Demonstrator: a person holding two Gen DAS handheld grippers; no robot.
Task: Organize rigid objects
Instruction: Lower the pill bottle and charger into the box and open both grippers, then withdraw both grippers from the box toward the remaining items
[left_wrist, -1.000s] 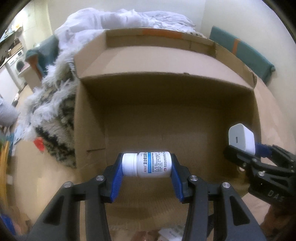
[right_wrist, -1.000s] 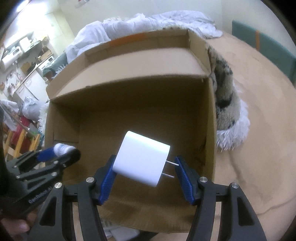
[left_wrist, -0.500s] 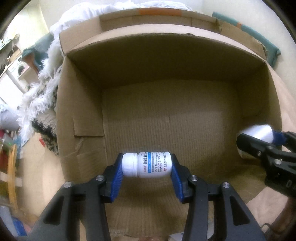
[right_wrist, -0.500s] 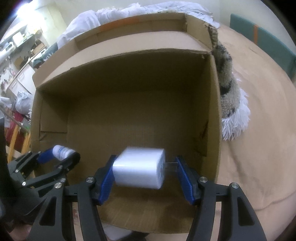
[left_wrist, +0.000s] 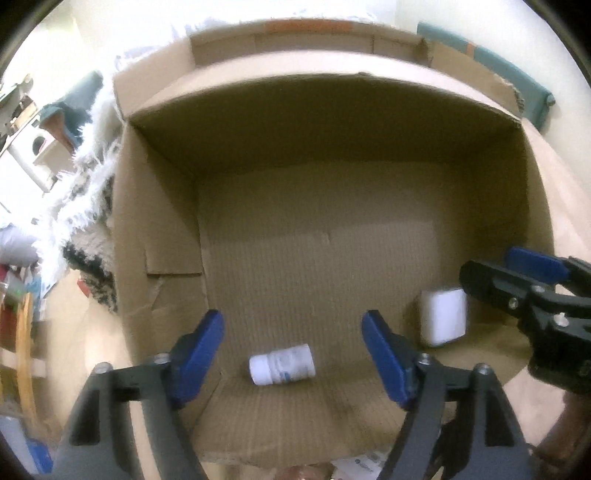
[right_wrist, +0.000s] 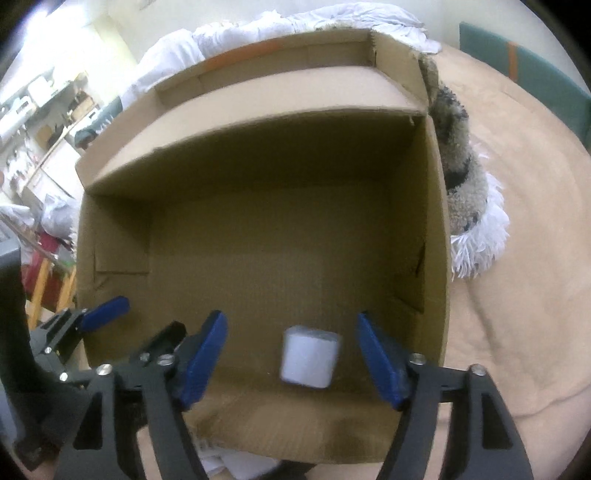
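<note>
pill bottle: on its side, cardboard box floor, near front edge.
white charger: box floor, right of bottle.
left gripper: jaws spread, empty.
right gripper: jaws spread, empty.

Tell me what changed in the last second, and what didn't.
Both grippers opened and let go. The left gripper dropped the pill bottle, which now lies on its side on the floor of the cardboard box. The right gripper released the white charger, now down in the box too. Both grippers moved forward over the box. The box itself stayed put, as did the shaggy blanket beside it.
</note>
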